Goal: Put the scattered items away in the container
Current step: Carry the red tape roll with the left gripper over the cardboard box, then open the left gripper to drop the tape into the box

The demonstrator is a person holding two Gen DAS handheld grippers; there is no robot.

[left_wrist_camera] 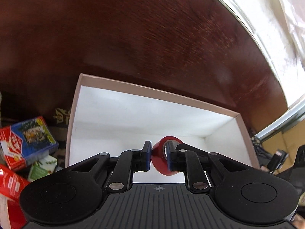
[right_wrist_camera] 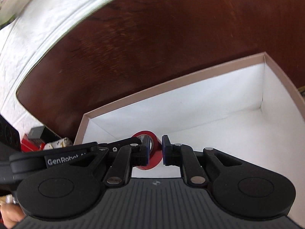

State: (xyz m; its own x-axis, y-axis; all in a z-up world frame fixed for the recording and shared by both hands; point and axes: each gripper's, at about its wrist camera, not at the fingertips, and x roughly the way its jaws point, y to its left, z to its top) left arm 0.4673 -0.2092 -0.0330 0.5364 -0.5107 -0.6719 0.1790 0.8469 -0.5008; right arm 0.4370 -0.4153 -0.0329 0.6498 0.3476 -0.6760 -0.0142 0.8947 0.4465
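Placing step. Left gripper [left_wrist_camera: 159, 157] pinches glossy red tape roll [left_wrist_camera: 162, 162], one of its fingers through the core, low over white-lined pink cardboard box [left_wrist_camera: 152, 93] near its right corner. Right gripper [right_wrist_camera: 154, 151] alongside, fingers slightly spread, holding nothing. Next, probably: release, withdraw.

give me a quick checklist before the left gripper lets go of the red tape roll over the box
1. Left gripper grips the red tape roll, one finger through its core: ok.
2. Roll is above the white interior of the open box, inside its rim: ok.
3. Box floor under the roll is bare, nothing to land on: ok.
4. Right gripper sits close against the same roll; whether it touches or blocks the drop: cannot tell.
5. Height of the roll above the box floor: cannot tell.
6. Other items, such as the blue and red carton, remain outside the box: not ok.
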